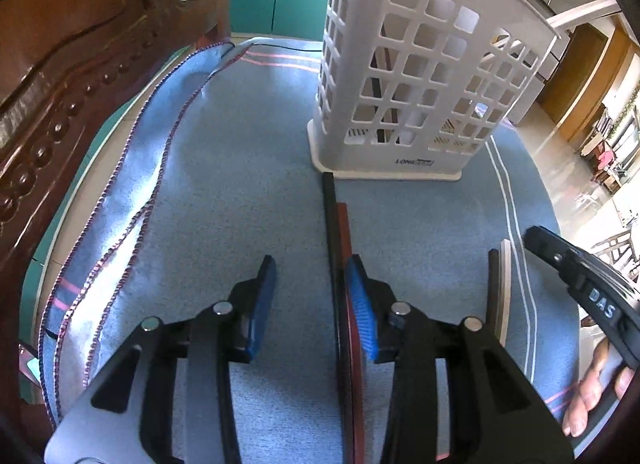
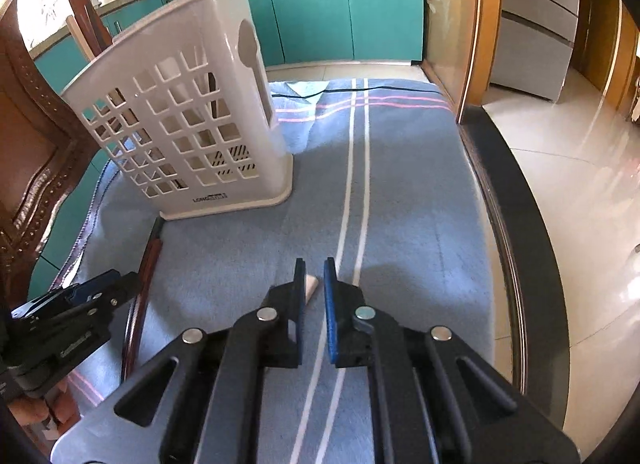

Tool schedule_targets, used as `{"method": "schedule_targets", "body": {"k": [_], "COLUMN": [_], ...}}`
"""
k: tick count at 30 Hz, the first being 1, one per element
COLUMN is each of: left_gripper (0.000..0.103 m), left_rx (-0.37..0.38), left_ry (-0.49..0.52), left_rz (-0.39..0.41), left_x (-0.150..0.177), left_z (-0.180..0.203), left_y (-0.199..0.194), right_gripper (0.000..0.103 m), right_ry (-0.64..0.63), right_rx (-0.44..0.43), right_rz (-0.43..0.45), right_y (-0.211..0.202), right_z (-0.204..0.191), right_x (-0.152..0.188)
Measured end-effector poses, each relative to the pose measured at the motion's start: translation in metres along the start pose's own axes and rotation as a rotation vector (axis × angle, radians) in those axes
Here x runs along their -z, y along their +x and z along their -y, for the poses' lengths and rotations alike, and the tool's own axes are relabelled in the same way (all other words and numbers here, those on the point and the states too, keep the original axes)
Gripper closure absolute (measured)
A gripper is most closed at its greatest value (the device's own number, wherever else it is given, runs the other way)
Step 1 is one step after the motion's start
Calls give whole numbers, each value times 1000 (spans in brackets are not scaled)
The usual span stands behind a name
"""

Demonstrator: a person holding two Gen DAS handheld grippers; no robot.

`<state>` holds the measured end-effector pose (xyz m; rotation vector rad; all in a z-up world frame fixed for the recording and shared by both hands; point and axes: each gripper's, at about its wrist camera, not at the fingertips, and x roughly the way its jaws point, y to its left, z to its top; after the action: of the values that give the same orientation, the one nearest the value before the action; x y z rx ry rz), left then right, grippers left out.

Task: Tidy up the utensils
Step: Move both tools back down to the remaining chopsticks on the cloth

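A kitchen with teal cabinets (image 2: 344, 3) and a pale tiled floor (image 2: 580, 191) lies behind a worktop covered by a blue towel (image 1: 248, 167) with white and pink stripes; a carved wooden chair (image 1: 60, 75) stands at the worktop's left edge. A white plastic utensil holder (image 1: 404, 75) with square cut-outs stands upright toward the far side of the towel, with several sticks and a pale handle inside it.

The left claw (image 1: 310, 300) is spread, its blue pads apart and pressing on nothing. 2 chopsticks (image 1: 340, 248), 1 black and 1 reddish-brown, lie side by side on the towel, running from the holder's base back toward the claw; they pass just beside the inner face of its right finger, which partly hides them.

The right claw (image 2: 313, 284) has its jaws drawn nearly together, pinching the end of a light wooden stick (image 2: 311, 288) whose tip shows between the pads, over the towel beside the 2 white stripes, toward the worktop's right edge. In the left view this light stick lies alongside a dark one, just right of the left claw. Fingers of a hand (image 1: 596, 392) show at the lower right there.
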<state>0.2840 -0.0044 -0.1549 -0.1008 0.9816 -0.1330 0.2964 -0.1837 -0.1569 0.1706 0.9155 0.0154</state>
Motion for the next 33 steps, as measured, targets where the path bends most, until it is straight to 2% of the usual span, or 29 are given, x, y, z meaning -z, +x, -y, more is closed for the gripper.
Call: {"method": "schedule_targets", "body": {"k": [4,7,10,15,21,28,30,33], "left_gripper": [64,76,83,83,83,83,83,84], "left_rx": [-34,-28,-50,-43,-46,-35,-31,-34], "left_ry": [-1,5,25,23,15,24,27,31], "left_rz": [16,18,22,18,16,4,2,2], "left_x": [3,6,8,11,14,16,14,13], "left_z": [5,8,12,12,7,7,7,7], "left_y": [-2,-5,-8,-12,-17,-11,-10,-9], "right_gripper": [91,91,91,83,80,80,88,90], "right_ry": [26,33,9,-32,-52,-86,-99,-125], "right_rx": [-3,12,16,28,31,17,14,-1], "right_rz": [-8,-25,-35,-36,-38,-45,-44,-41], "right_y": [-3,2,6,11,14,16,16,15], "right_z": [8,10,4,-8,-15,-26,-29,-34], "right_x": [7,10,12,16,16,21,21,23]}}
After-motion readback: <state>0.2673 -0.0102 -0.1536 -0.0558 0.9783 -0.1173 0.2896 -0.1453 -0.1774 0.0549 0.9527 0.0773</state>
